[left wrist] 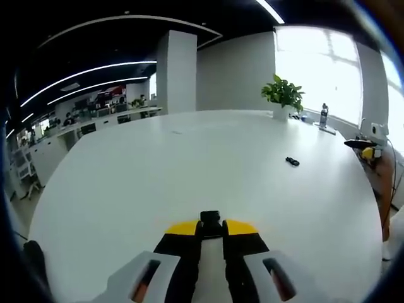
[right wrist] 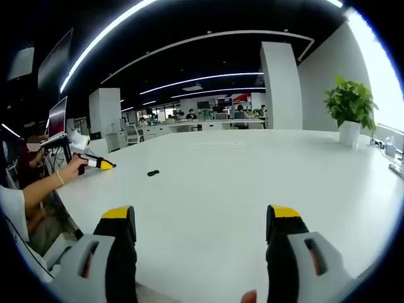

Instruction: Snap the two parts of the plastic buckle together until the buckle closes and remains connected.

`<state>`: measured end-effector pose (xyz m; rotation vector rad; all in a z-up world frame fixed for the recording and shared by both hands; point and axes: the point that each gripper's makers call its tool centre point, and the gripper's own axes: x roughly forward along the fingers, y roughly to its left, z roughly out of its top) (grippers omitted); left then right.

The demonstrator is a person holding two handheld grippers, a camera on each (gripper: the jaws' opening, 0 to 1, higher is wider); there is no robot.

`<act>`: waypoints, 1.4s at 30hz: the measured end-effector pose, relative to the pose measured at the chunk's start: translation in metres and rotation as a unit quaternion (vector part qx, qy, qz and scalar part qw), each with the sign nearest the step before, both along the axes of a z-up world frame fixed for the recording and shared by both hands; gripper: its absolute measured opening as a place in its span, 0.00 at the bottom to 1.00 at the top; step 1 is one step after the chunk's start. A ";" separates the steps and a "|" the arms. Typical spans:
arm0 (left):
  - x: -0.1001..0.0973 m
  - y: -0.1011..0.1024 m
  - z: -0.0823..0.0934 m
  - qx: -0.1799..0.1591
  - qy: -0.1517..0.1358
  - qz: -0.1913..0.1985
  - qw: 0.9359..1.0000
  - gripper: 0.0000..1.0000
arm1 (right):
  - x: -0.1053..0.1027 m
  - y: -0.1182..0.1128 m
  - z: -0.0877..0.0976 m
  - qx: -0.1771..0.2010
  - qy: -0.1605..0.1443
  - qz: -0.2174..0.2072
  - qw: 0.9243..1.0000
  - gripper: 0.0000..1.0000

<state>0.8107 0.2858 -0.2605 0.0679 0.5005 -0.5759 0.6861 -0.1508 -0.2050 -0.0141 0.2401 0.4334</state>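
Note:
In the left gripper view my left gripper (left wrist: 211, 226) is shut on a small black buckle part (left wrist: 211, 220), pinched between its yellow-tipped jaws low over the white table (left wrist: 158, 183). The other black buckle part (left wrist: 291, 161) lies loose on the table, ahead and to the right. My right gripper (left wrist: 366, 151) shows small at the table's right edge. In the right gripper view my right gripper (right wrist: 202, 221) stands wide open with nothing between its jaws. The loose buckle part (right wrist: 152, 172) lies far ahead on the left. Beyond it a hand holds the left gripper (right wrist: 96, 163).
A potted plant (left wrist: 282, 98) and a bottle (left wrist: 324, 115) stand at the table's far right edge by the windows; the plant (right wrist: 350, 107) also shows in the right gripper view. A laptop (right wrist: 57, 118) sits on a stand at left. A person's arm (right wrist: 38, 189) reaches in there.

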 end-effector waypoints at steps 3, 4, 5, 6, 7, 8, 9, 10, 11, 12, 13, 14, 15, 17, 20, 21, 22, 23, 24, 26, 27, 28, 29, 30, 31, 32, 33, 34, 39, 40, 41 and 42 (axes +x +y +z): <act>0.000 0.000 0.000 0.001 0.000 -0.001 1.000 0.12 | 0.000 0.000 0.000 0.000 0.001 0.000 1.000 0.86; 0.001 0.000 0.000 0.002 0.000 -0.001 1.000 0.12 | 0.000 0.000 0.000 0.000 0.001 0.000 1.000 0.86; 0.000 0.000 0.000 0.002 0.000 -0.002 1.000 0.12 | 0.000 0.000 0.000 0.000 0.001 0.000 1.000 0.86; 0.000 -0.001 0.000 0.002 0.000 -0.003 1.000 0.12 | 0.000 0.000 -0.001 0.000 0.001 0.000 1.000 0.86; 0.000 -0.001 0.000 0.001 0.000 -0.004 1.000 0.12 | 0.000 -0.001 -0.001 0.000 0.001 -0.001 1.000 0.86; -0.001 -0.002 0.000 0.002 0.000 -0.005 1.000 0.12 | 0.000 -0.001 -0.001 0.000 0.001 -0.001 1.000 0.86; -0.001 -0.002 0.000 0.002 0.000 -0.006 1.000 0.12 | 0.000 -0.001 -0.001 0.001 0.001 -0.002 1.000 0.86; -0.001 -0.003 0.001 0.002 0.001 -0.008 1.000 0.12 | 0.000 -0.001 -0.001 0.001 0.001 -0.002 1.000 0.86; -0.002 -0.004 0.001 0.002 0.001 -0.010 1.000 0.12 | 0.000 -0.002 -0.002 0.001 0.002 -0.002 1.000 0.86; -0.003 -0.006 0.001 0.001 0.001 -0.012 1.000 0.12 | 0.000 -0.002 -0.002 0.001 0.002 -0.003 1.000 0.86; -0.003 -0.006 0.001 0.001 0.001 -0.014 1.000 0.12 | 0.000 -0.002 -0.002 0.001 0.002 -0.003 1.000 0.86; -0.003 -0.007 0.001 0.001 0.002 -0.016 1.000 0.12 | 0.000 -0.002 -0.002 0.001 0.003 -0.003 1.000 0.86; -0.004 -0.008 0.001 0.002 0.002 -0.018 1.000 0.12 | 0.000 -0.002 -0.002 0.001 0.002 -0.003 1.000 0.86; -0.005 -0.011 0.002 0.002 0.001 -0.022 1.000 0.12 | 0.000 -0.002 -0.002 0.001 0.003 -0.003 1.000 0.86; -0.008 -0.016 0.003 -0.001 -0.001 -0.030 1.000 0.12 | 0.000 -0.003 -0.003 0.001 0.003 -0.004 1.000 0.86; -0.010 -0.018 0.004 -0.002 -0.001 -0.032 0.999 0.12 | 0.000 -0.003 -0.003 0.001 0.003 -0.004 1.000 0.86; -0.011 -0.019 0.004 -0.002 -0.001 -0.035 0.999 0.12 | 0.000 -0.003 -0.003 0.001 0.004 -0.004 1.000 0.86; -0.011 -0.021 0.004 -0.003 0.000 -0.038 0.999 0.12 | 0.000 -0.002 -0.003 0.001 0.004 -0.004 1.000 0.86; -0.012 -0.022 0.004 -0.004 0.000 -0.040 0.999 0.12 | 0.000 -0.002 -0.003 0.001 0.004 -0.004 1.000 0.86; -0.014 -0.027 0.004 -0.005 0.001 -0.046 0.999 0.12 | 0.000 -0.002 -0.003 0.001 0.004 -0.004 1.000 0.86; -0.014 -0.029 0.004 -0.005 0.001 -0.048 0.999 0.12 | 0.000 -0.002 -0.003 0.001 0.004 -0.004 1.000 0.86; -0.015 -0.031 0.004 -0.005 0.002 -0.052 0.999 0.12 | 0.000 -0.002 -0.003 0.001 0.004 -0.004 1.000 0.86; -0.016 -0.033 0.004 -0.004 0.002 -0.054 0.999 0.12 | 0.000 -0.002 -0.004 0.001 0.004 -0.004 1.000 0.86; -0.017 -0.035 0.004 -0.004 0.003 -0.057 0.998 0.12 | 0.000 -0.002 -0.004 0.001 0.005 -0.004 1.000 0.86; -0.017 -0.037 0.004 -0.005 0.003 -0.060 0.998 0.12 | 0.000 -0.002 -0.004 0.001 0.005 -0.004 1.000 0.86; -0.017 -0.039 0.005 -0.005 0.003 -0.064 0.998 0.12 | 0.000 -0.003 -0.004 0.001 0.005 -0.004 1.000 0.86; -0.018 -0.041 0.005 -0.005 0.003 -0.068 0.998 0.12 | 0.001 -0.003 -0.004 0.001 0.005 -0.004 1.000 0.86; -0.019 -0.044 0.005 -0.005 0.003 -0.072 0.997 0.12 | 0.001 -0.003 -0.004 0.001 0.005 -0.004 1.000 0.86; -0.027 -0.059 0.003 -0.006 0.008 -0.105 0.994 0.12 | 0.000 -0.003 -0.005 0.002 0.006 -0.004 1.000 0.86; -0.028 -0.061 0.003 -0.006 0.009 -0.107 0.994 0.12 | 0.000 -0.003 -0.005 0.002 0.006 -0.004 1.000 0.86; -0.028 -0.062 0.003 -0.006 0.008 -0.108 0.994 0.12 | 0.000 -0.003 -0.006 0.002 0.006 -0.004 1.000 0.86; -0.029 -0.064 0.003 -0.005 0.008 -0.112 0.994 0.12 | 0.000 -0.003 -0.006 0.002 0.006 -0.004 1.000 0.86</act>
